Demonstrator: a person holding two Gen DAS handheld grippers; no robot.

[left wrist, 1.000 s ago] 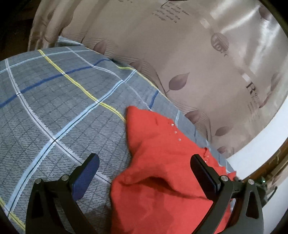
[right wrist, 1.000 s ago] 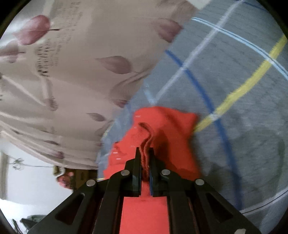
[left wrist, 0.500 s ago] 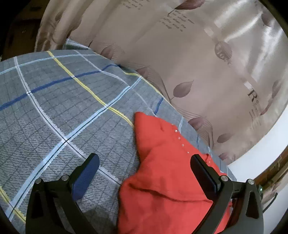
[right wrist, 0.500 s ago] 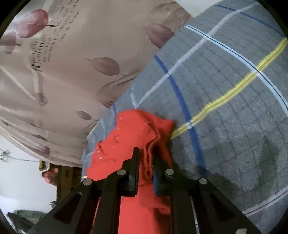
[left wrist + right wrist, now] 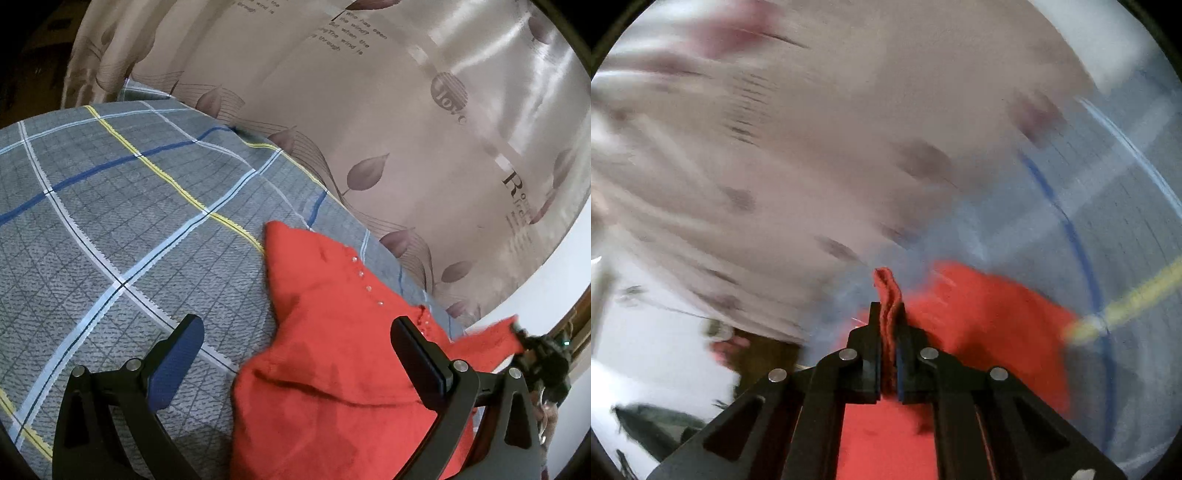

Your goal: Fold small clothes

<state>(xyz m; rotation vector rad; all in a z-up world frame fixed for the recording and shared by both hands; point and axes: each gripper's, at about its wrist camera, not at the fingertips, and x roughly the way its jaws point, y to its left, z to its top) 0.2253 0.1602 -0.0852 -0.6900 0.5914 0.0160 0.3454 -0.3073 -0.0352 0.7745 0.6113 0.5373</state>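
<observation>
Over the plaid bedspread (image 5: 110, 206), the left gripper (image 5: 295, 343) hovered with its jaws wide apart, empty, above the red garment (image 5: 332, 332) lying crumpled near the curtain (image 5: 406, 110), probably ready to pin or take a second edge. From the right wrist, blurred, the right gripper (image 5: 888, 332) was clamped on a bunched edge of the garment (image 5: 990, 314), lifting it, apparently to spread it for folding.

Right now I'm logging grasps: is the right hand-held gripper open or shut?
Shut. The right hand-held gripper pinches a bunched edge of the red knit garment between its closed jaws, the pinched fabric poking up between them.
</observation>
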